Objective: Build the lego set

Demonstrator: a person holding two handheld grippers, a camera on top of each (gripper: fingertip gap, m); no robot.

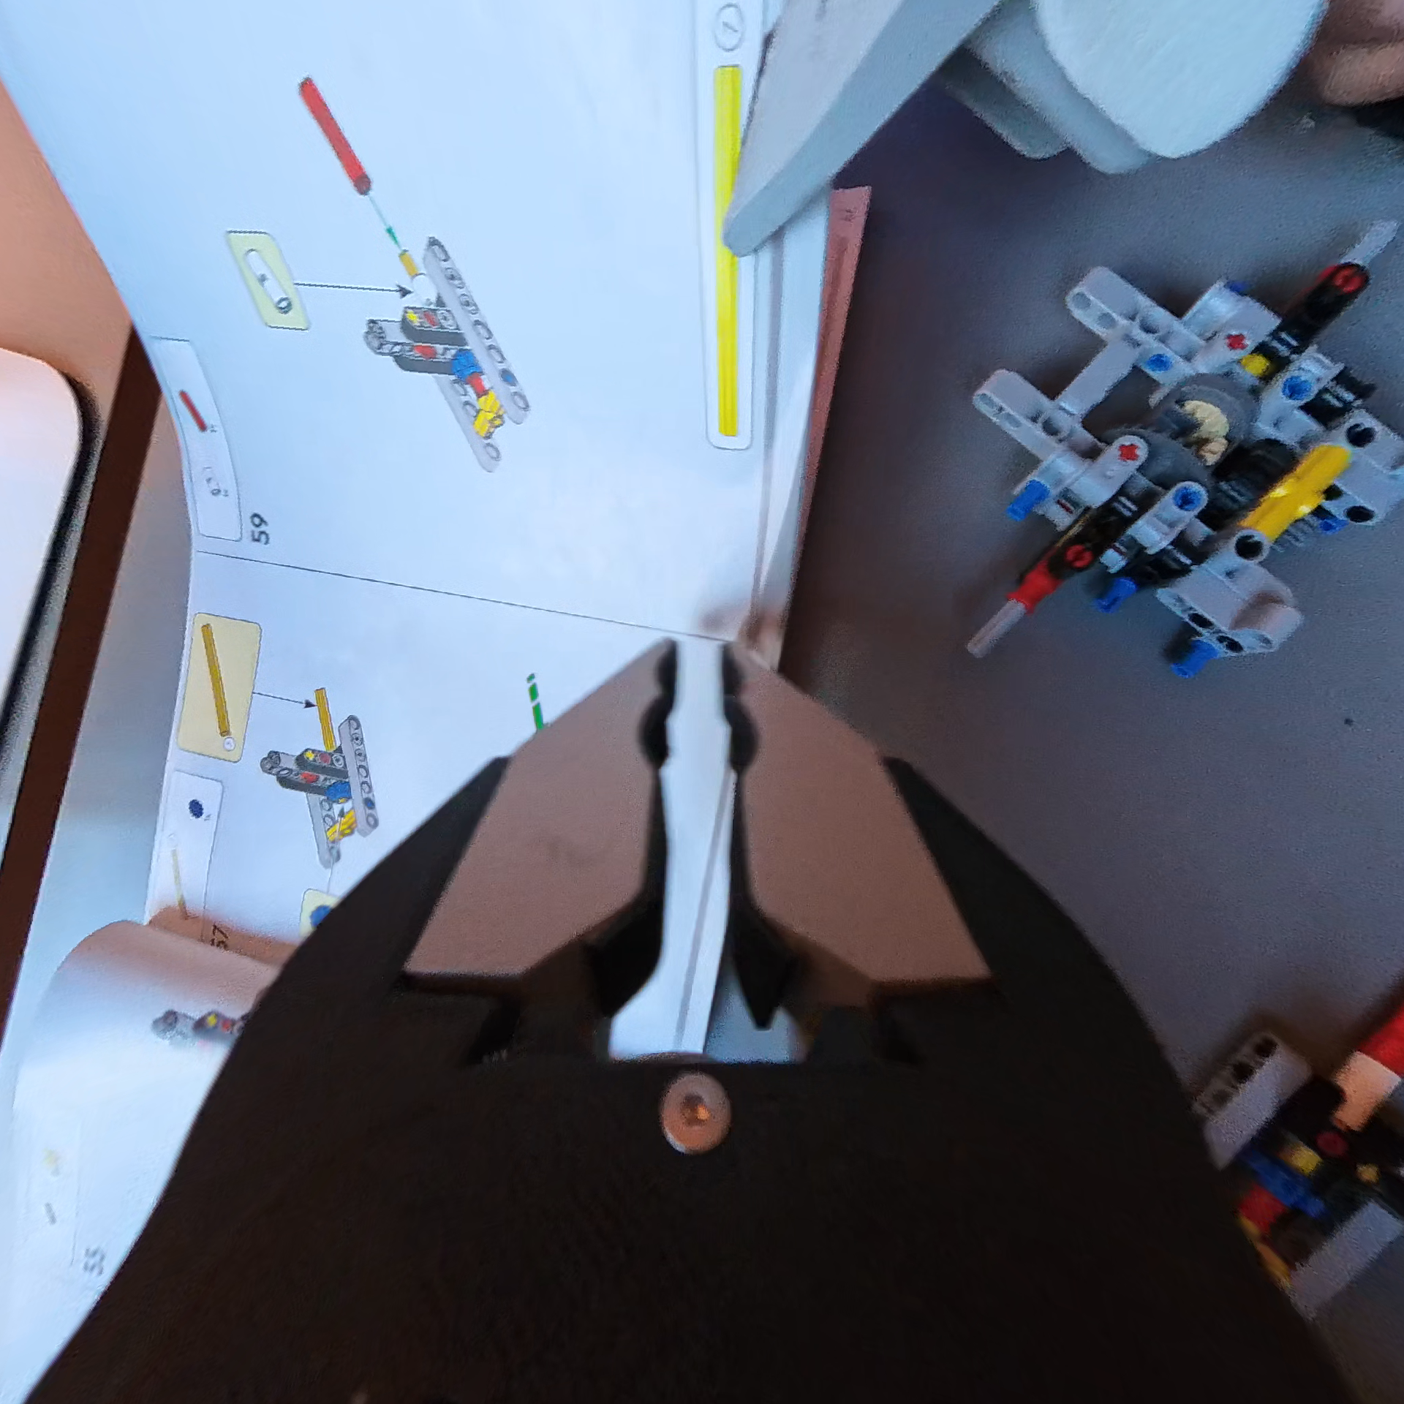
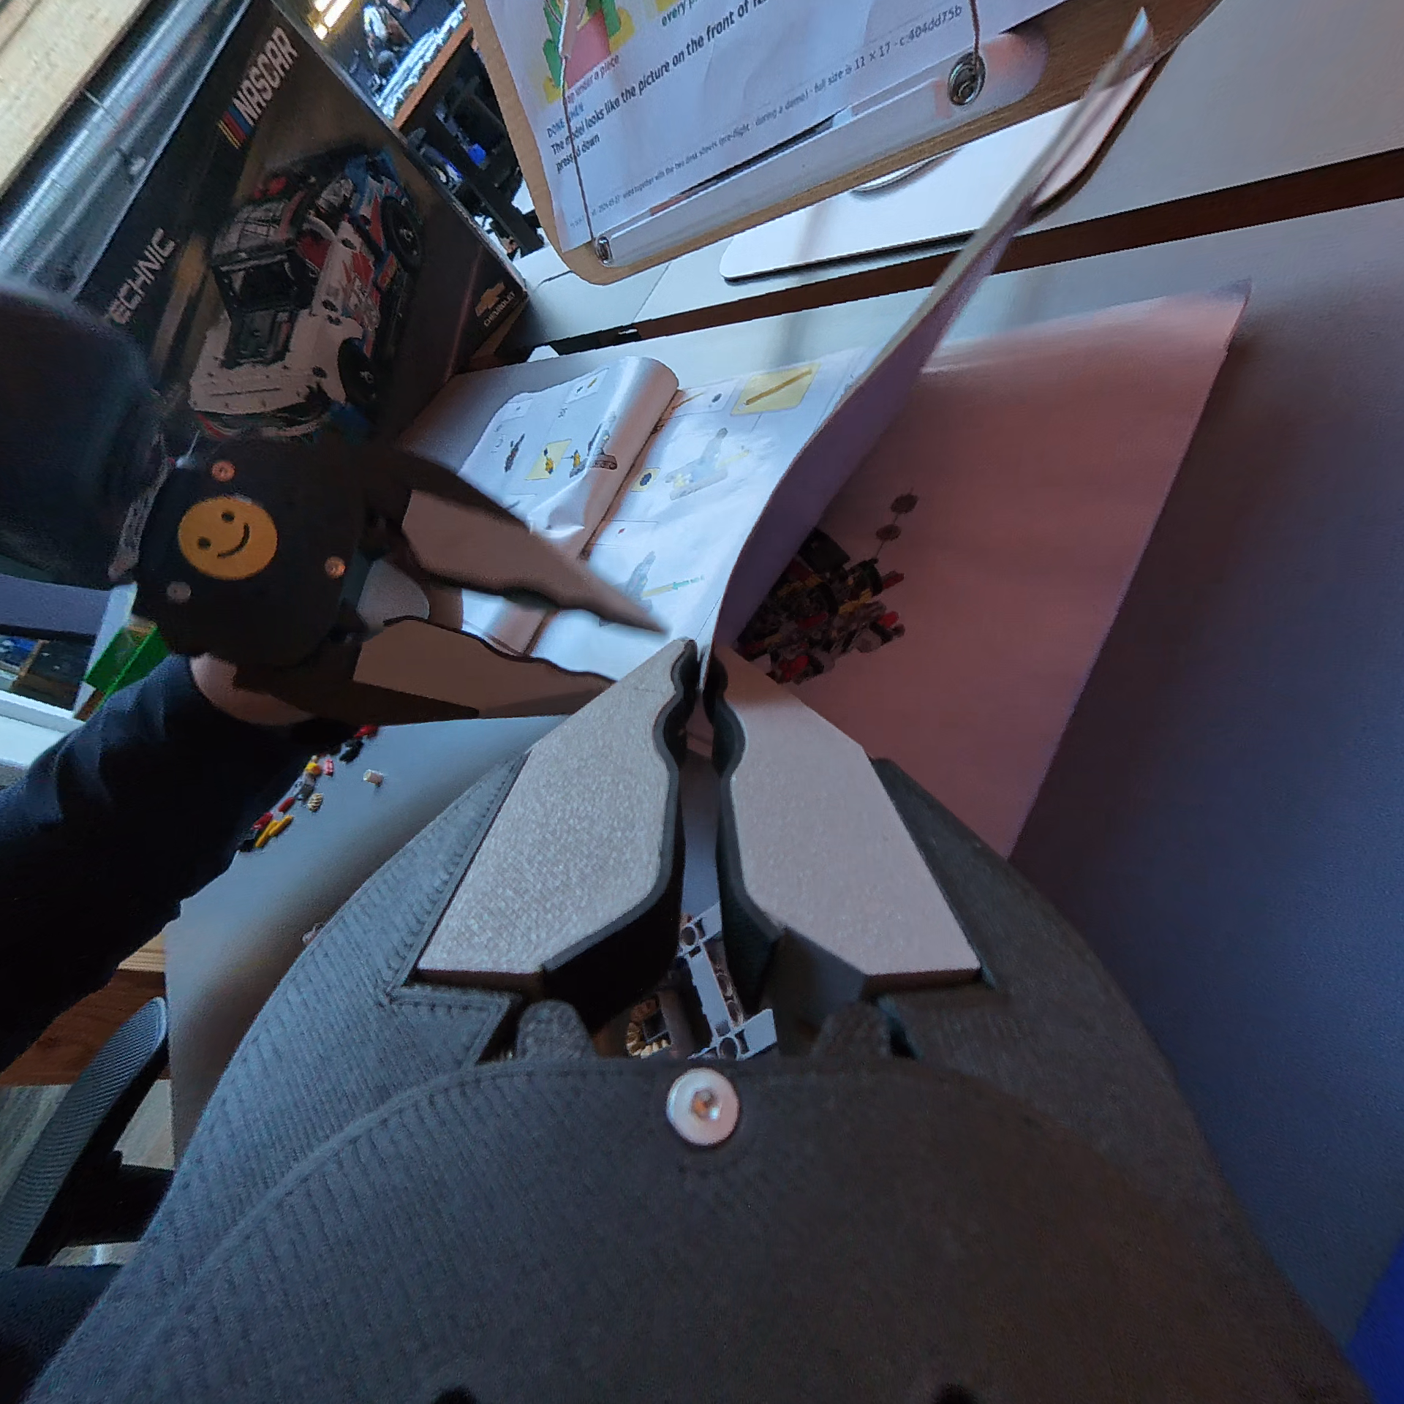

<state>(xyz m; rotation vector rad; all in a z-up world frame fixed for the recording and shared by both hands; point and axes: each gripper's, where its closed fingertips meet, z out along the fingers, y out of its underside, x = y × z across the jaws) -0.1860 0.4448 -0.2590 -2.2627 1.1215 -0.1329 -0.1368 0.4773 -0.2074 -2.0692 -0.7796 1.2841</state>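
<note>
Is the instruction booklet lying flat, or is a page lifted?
Lifted: one page curves up off the open instruction booklet, pinched at its edge by the right gripper.

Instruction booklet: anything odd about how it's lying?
Yes. One page is lifted and curled, its corner pinched in the shut right gripper; the rest of the booklet lies open. No tear visible.

Both grippers share one build. Right gripper (image 2: 703, 672): ribbed black printed body, flat tan finger plates edged with wavy black pads, one silver screw (image 2: 702, 1105) at lower centre. Left gripper (image 2: 608, 630), seen at mid-left: black housing bearing an orange smiley disc (image 2: 226, 538) and small copper-coloured screws. Dark navy sleeve (image 2: 91, 820) at left edge.
</note>
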